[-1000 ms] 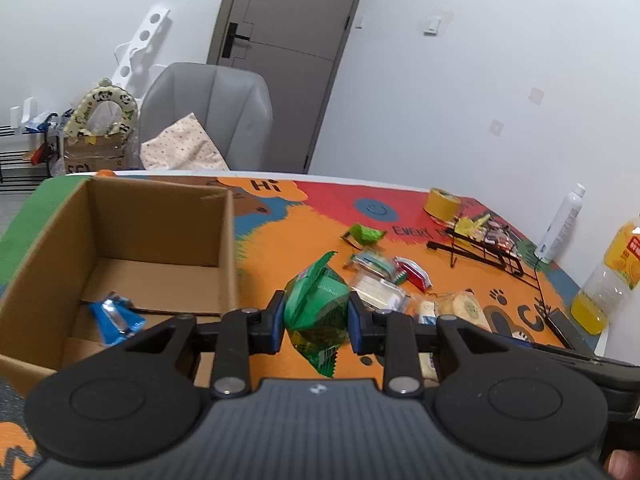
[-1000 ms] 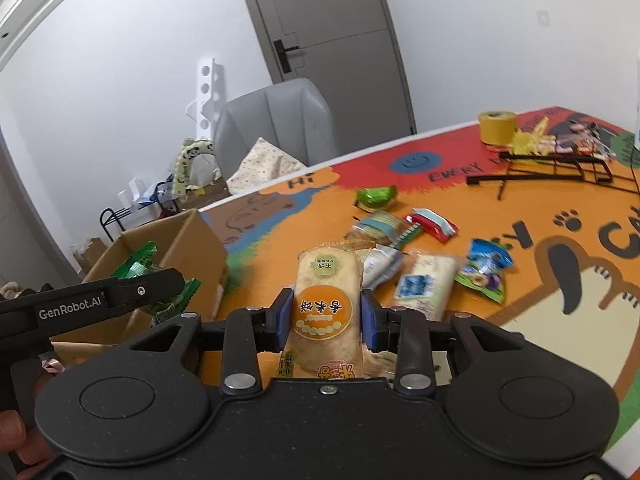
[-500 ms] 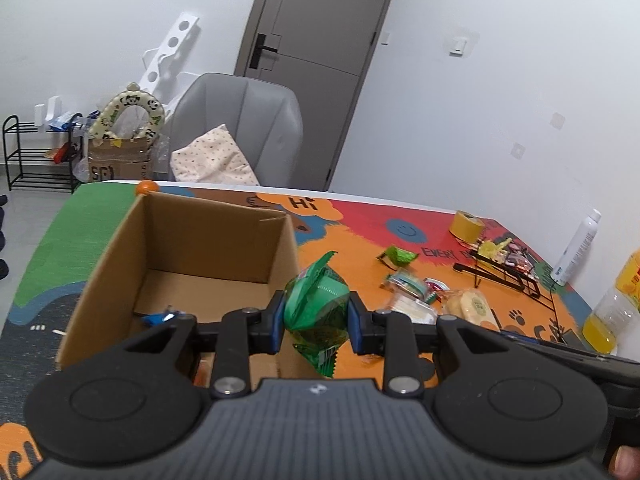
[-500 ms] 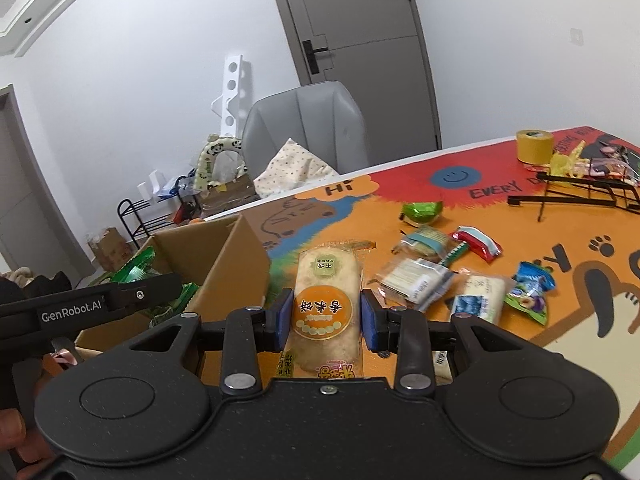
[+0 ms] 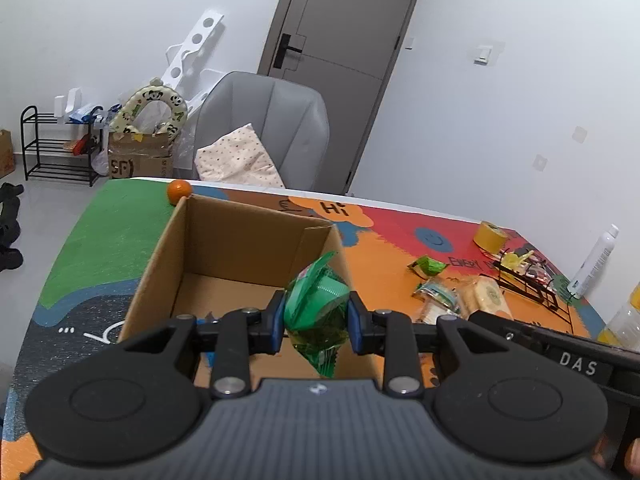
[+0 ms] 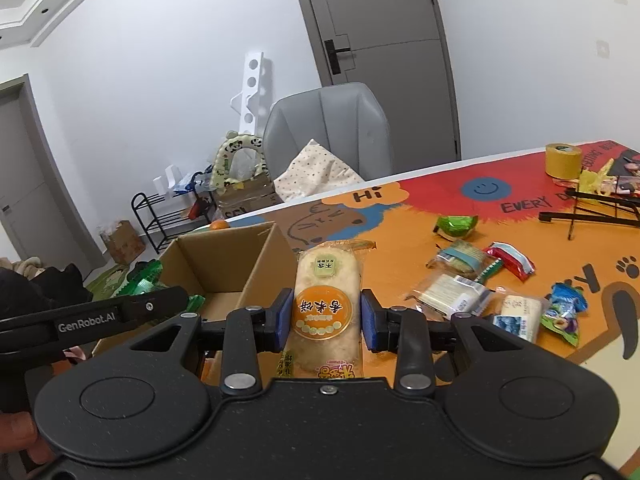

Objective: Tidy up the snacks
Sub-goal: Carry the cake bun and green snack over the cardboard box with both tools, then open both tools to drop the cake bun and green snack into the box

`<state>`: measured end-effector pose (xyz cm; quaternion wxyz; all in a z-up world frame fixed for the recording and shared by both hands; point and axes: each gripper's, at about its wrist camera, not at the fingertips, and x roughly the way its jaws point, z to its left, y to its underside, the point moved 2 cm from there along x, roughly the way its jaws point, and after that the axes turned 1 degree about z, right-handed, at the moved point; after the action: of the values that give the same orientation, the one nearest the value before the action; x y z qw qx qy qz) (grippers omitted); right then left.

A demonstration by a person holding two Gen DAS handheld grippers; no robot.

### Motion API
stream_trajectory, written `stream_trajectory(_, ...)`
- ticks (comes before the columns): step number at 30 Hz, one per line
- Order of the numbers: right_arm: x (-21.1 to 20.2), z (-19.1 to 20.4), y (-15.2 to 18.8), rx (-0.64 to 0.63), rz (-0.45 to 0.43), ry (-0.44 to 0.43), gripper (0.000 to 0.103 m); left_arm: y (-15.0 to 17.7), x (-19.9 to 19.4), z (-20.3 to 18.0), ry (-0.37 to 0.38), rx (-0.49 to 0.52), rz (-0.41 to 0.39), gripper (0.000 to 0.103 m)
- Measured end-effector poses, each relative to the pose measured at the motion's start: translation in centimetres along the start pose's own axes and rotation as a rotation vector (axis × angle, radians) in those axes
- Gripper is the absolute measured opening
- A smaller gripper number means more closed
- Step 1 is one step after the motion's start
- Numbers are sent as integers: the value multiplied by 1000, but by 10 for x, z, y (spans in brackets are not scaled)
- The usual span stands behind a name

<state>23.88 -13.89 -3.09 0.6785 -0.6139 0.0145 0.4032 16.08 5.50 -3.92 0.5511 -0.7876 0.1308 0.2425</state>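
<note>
Left gripper (image 5: 316, 322) clamped on a green snack packet (image 5: 318, 312), fingers (image 5: 276, 320) pressing both sides, above the near right wall of the open cardboard box (image 5: 244, 240). Right gripper (image 6: 325, 318) closed on a rice cracker pack (image 6: 327, 304), upright, over the worktop (image 6: 400, 240) just right of the box. Loose snacks (image 6: 460, 292) scattered at two o'clock; possibly something blue inside the box, mostly hidden.

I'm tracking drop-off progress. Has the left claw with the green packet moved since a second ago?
Yes. The left claw, shut on the crinkly green snack packet, has moved from beside the open cardboard box to over its near right corner.
</note>
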Motion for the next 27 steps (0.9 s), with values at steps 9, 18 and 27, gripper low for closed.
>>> stream_trajectory(9, 16, 13, -5, -16, 7, -23, 33, -1, 8, 22, -34, -40, 14, 30)
stream_trajectory(18, 32, 33, -7, -35, 20, -65, 33, -2, 12, 42, -72, -78, 11, 33)
stream_trajectory(27, 43, 61, -12, -56, 28, -126, 33, -4, 0, 61, -99, -119, -12, 57)
